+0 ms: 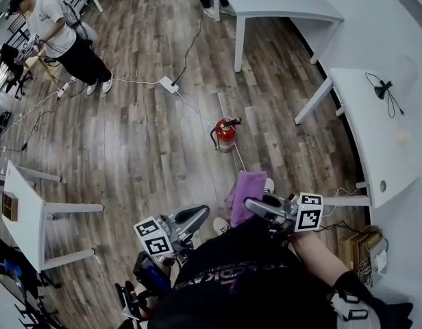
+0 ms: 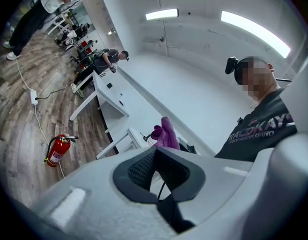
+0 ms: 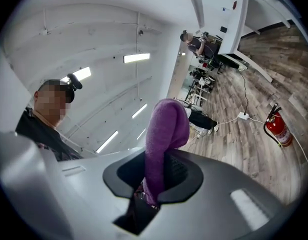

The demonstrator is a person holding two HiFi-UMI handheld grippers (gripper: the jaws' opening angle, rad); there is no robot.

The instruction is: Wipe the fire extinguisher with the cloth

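1. Wooden floor [image 1: 142, 136] carries the red extinguisher [image 1: 226, 134], upright, well apart from both grippers.
2. Right gripper [image 3: 156, 174]: jaws pressed on the purple cloth [image 3: 165, 131].
3. Left gripper [image 2: 155, 159]: jaws together, holding nothing.

The left tool [image 1: 192, 216] is held low before the body, jaws closed together with nothing between; the right tool [image 1: 252, 203] is held beside it, jaws clamped on a purple cloth [image 1: 246, 187].

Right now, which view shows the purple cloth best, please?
The right gripper view: the cloth stands large, clamped between the jaws there. The head view shows it smaller; the left gripper view only its top.
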